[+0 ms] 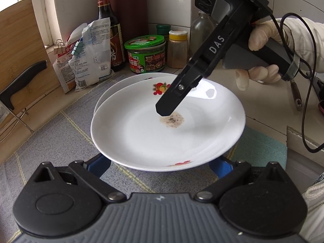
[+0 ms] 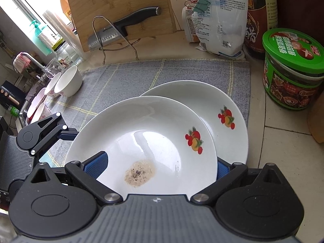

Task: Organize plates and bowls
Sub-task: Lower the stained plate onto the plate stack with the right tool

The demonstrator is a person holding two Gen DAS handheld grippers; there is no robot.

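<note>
A white plate [image 1: 154, 133] with a fruit print and a speckled food stain lies shifted over a second matching plate [image 2: 212, 101] on the grey mat [image 2: 125, 77]. My left gripper [image 1: 161, 168] is open, and the upper plate's near rim covers its fingertips. The blue pads [image 1: 99, 166] show wide apart below that rim. My right gripper [image 2: 160, 168] is open and straddles the upper plate's rim, with one finger [image 1: 165, 109] over the stain and the other past the rim. Several white bowls [image 2: 68, 83] stand at the mat's left edge.
A knife [image 2: 125, 28] and a bamboo board [image 2: 121, 4] lean in a wire rack behind the mat. Clipped bags [image 1: 91, 56], a dark bottle [image 1: 111, 30], a green-lidded jar [image 2: 291, 68] and a spice jar [image 1: 178, 48] line the wall. A sink [image 2: 30, 101] is at the left.
</note>
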